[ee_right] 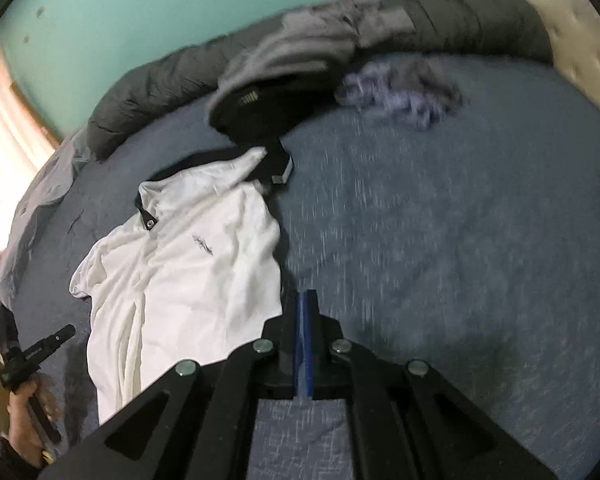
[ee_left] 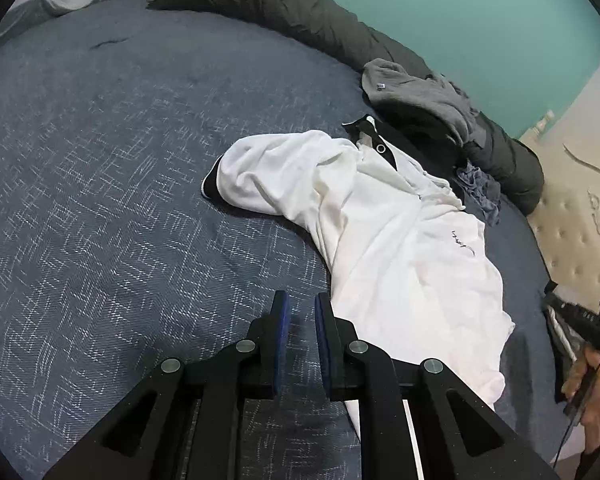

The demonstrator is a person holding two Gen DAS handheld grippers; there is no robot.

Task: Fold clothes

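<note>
A white polo shirt [ee_left: 380, 232] with a black collar and cuffs lies crumpled, front up, on the blue patterned bedsheet [ee_left: 100, 200]. My left gripper [ee_left: 300, 300] hovers at the shirt's lower left edge, its blue pads a little apart with only sheet showing between them. In the right wrist view the shirt [ee_right: 188, 260] lies to the left of my right gripper [ee_right: 305, 294], whose pads are pressed together; the hem corner sits beside its left finger and I see no cloth between the pads. Each gripper also shows in the other view, held in a hand: the left gripper [ee_right: 40, 344] and the right gripper [ee_left: 580, 316].
Beyond the shirt lies a pile of a grey garment [ee_left: 416, 92], a black garment [ee_right: 260, 112] and a bluish cloth [ee_right: 400, 92]. A dark rolled duvet [ee_left: 280, 4] runs along the teal wall. A cream tufted headboard [ee_left: 572, 232] bounds the bed on the right.
</note>
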